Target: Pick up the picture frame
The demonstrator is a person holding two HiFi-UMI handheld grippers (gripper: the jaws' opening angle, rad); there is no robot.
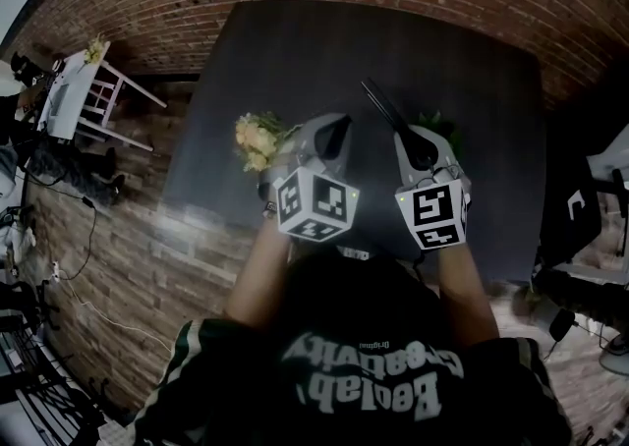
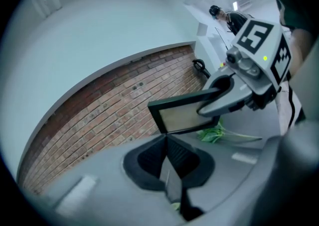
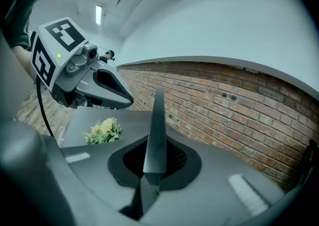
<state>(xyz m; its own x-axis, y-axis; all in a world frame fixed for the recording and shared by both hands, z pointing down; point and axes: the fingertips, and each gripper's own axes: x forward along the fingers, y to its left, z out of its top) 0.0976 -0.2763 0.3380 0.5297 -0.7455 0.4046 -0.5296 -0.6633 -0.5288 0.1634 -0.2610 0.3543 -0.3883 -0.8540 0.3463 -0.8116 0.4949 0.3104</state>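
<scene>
R gripper (image 2: 215,98) fingers clamp pic frame (image 2: 179,118) edge, held clear of table (image 1: 295,61).

My right gripper (image 3: 152,172) is clamped on the picture frame (image 3: 157,120), which stands upright and edge-on between my jaws. Up left hangs my left gripper (image 3: 114,93), above flowers (image 3: 103,131) lying near the table's (image 3: 124,123) left edge, with a brick wall (image 3: 239,105) behind.

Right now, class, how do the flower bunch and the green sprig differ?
The flower bunch shows pale yellow blooms; the green sprig shows only leaves and a stem. The flower bunch lies beside the left gripper, the green sprig by the right gripper. Both rest on the table.
</scene>
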